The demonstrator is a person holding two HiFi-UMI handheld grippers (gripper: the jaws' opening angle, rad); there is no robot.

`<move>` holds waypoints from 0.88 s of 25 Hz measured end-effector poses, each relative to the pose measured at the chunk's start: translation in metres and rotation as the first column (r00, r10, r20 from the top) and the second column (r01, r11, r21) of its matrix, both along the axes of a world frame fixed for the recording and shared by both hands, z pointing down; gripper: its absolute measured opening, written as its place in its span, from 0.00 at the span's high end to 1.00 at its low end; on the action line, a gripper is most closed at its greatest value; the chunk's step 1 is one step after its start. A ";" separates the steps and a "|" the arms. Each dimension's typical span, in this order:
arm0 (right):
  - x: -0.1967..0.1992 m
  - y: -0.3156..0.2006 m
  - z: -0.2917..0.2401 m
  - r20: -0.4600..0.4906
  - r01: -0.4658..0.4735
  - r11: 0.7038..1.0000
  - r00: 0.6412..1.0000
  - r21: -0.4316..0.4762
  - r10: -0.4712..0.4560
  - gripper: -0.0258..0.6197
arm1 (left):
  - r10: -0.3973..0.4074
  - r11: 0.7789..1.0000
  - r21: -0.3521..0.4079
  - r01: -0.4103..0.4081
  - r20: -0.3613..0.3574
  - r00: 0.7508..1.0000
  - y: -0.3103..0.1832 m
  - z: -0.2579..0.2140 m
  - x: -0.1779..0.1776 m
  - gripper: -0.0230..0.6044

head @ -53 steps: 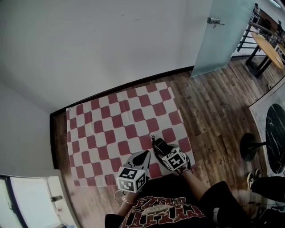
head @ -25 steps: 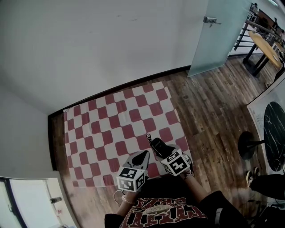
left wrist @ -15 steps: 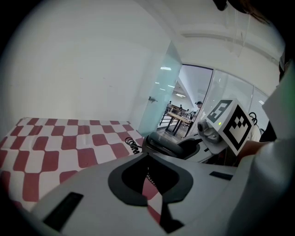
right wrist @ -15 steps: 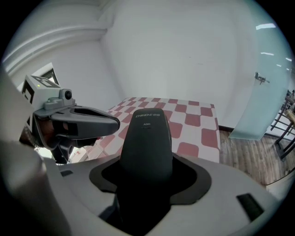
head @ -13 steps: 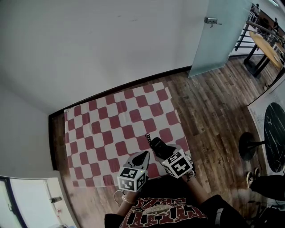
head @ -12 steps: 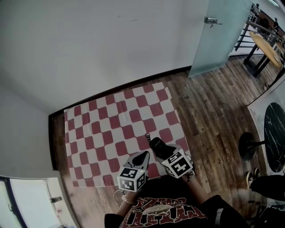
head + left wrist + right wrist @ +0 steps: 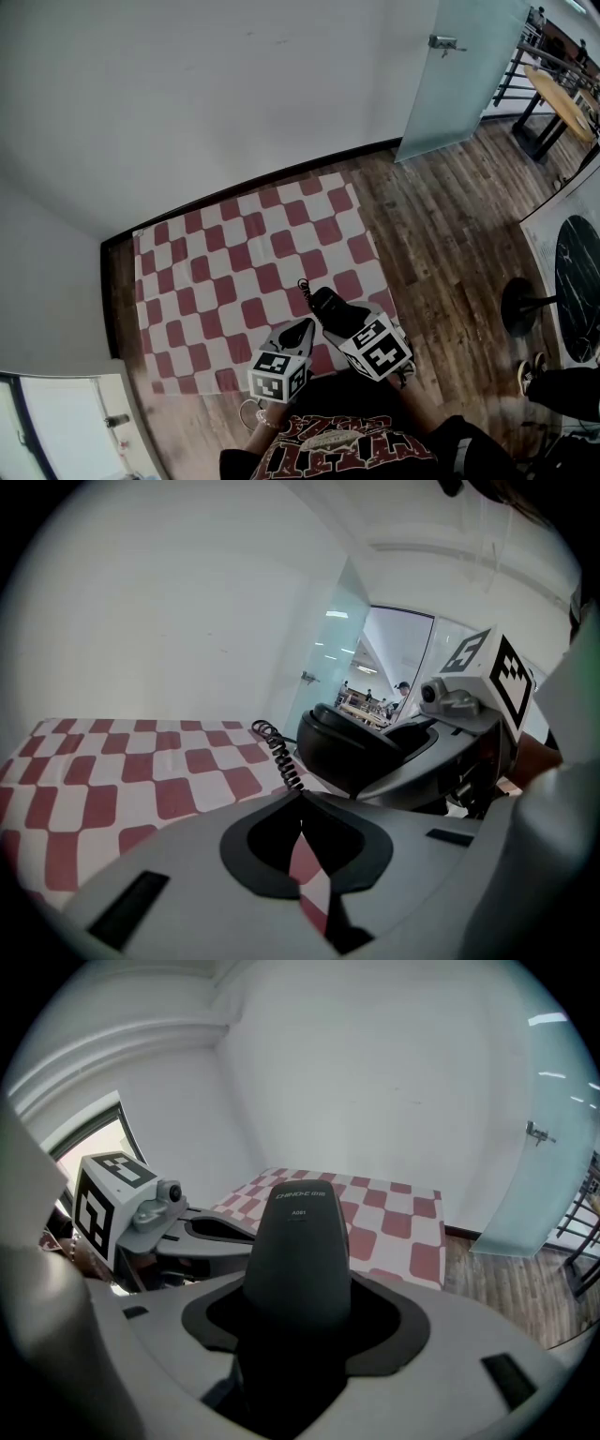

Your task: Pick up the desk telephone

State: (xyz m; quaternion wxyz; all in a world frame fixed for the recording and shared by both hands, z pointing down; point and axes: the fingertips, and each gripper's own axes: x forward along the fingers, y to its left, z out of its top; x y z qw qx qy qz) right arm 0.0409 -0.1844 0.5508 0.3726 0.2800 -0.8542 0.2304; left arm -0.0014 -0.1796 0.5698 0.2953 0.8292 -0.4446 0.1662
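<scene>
1. One black telephone handset [image 7: 300, 1241] is clamped in the right tool [image 7: 302, 1316], above the one checkered cloth's [image 7: 244, 253] near edge.
2. The left tool [image 7: 298, 819], jaws together and empty, is just beside the handset.
3. One coiled cord [image 7: 279, 752] trails from the handset.

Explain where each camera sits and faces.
Head view: on the person's head, looking down at the checkered cloth; left gripper, right gripper and shirt show.
Left gripper view: on the left gripper, facing along its closed jaws over the cloth.
Right gripper view: on the right gripper, facing the wall, jaws clamping the handset.
Gripper views share: cloth, handset.
</scene>
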 end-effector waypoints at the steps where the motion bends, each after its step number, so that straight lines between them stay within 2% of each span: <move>1: -0.001 0.001 -0.002 0.000 0.006 1.000 1.000 -0.002 -0.006 0.52 | 0.000 1.000 -0.001 0.000 0.002 1.000 0.000 0.001 0.000 0.95; 22: -0.011 0.014 -0.063 0.036 0.086 0.995 0.995 0.040 -0.088 0.52 | 0.029 0.999 -0.029 -0.029 0.009 1.000 -0.001 0.003 0.006 0.95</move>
